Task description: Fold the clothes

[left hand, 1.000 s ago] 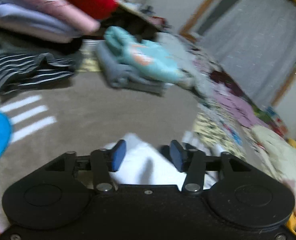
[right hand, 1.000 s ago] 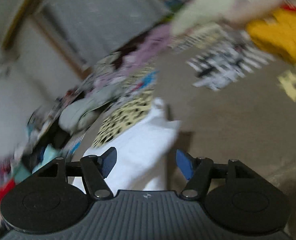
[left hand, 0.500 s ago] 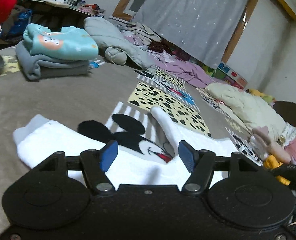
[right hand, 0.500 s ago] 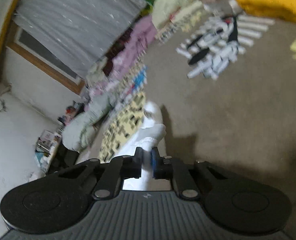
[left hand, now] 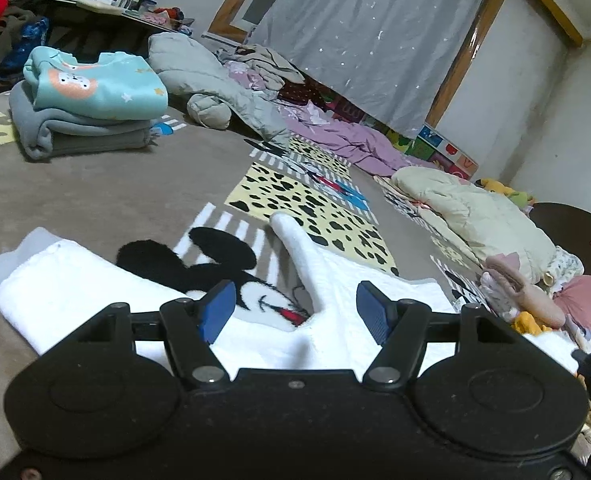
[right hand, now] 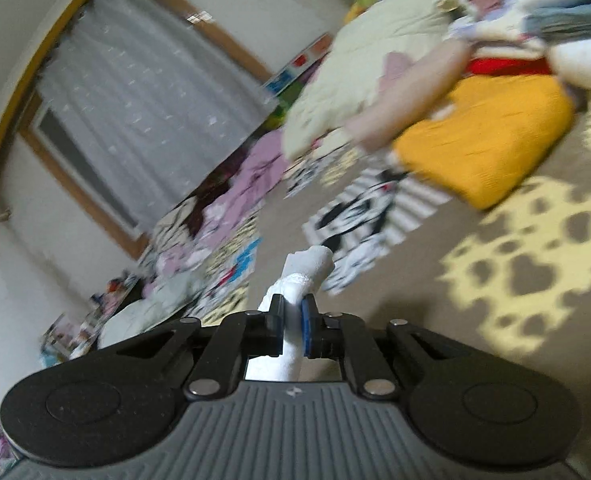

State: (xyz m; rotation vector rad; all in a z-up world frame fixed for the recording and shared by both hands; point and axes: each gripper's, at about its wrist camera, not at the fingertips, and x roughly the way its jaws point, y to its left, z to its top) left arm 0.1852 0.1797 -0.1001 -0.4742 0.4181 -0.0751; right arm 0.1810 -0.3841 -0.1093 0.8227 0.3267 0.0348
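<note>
A white fleecy garment [left hand: 67, 284] with grey cuffs lies spread on the brown carpet in the left wrist view, one part [left hand: 295, 240] standing up in a peak. My left gripper [left hand: 295, 312] hovers low over it, open, with nothing between its blue pads. In the right wrist view my right gripper [right hand: 292, 320] is shut on a bunched fold of the same white garment [right hand: 303, 272], lifted off the floor and poking out past the fingertips.
A folded stack, teal top on grey [left hand: 91, 104], sits at the far left. A grey padded jacket [left hand: 199, 76], purple clothes [left hand: 343, 140] and a cream quilt [left hand: 467, 208] line the curtain side. A yellow garment [right hand: 483, 140] and mixed pile lie at the right.
My right gripper, open a second ago, closed on the white garment and has lifted it while swinging. My left gripper has opened wider and steadied low over the garment.
</note>
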